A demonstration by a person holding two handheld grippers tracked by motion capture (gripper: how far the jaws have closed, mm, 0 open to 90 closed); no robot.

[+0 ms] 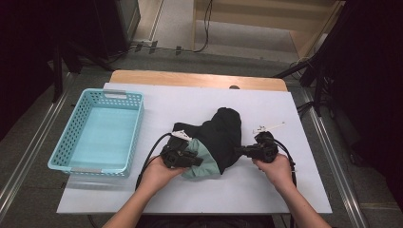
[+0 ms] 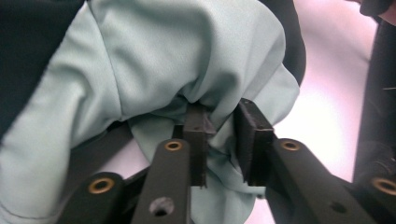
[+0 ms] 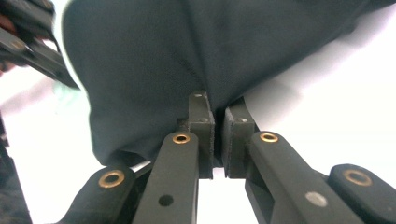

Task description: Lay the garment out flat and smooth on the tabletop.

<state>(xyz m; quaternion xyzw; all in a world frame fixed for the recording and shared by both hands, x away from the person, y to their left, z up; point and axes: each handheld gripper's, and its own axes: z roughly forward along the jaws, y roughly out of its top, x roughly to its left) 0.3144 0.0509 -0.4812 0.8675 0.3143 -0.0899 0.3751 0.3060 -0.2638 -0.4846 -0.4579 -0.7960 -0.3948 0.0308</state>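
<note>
Garment (image 1: 221, 137) grasp step: my left hand-held gripper (image 1: 183, 159) clamps the pale green lining (image 2: 187, 60), my right hand-held gripper (image 1: 247, 151) clamps dark cloth. Next, I judge, lift evenly toward basket (image 1: 135, 128).

The right gripper (image 3: 218, 135) jaws pinch the dark garment's (image 3: 196, 56) edge.

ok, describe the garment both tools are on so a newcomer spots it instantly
On the white table sheet, right of the turquoise basket, a crumpled garment lies near the front edge. The left tool pinches its pale green lining, the right tool its dark outer fabric. It is the only cloth there: dark outside, mint-green inside.
</note>
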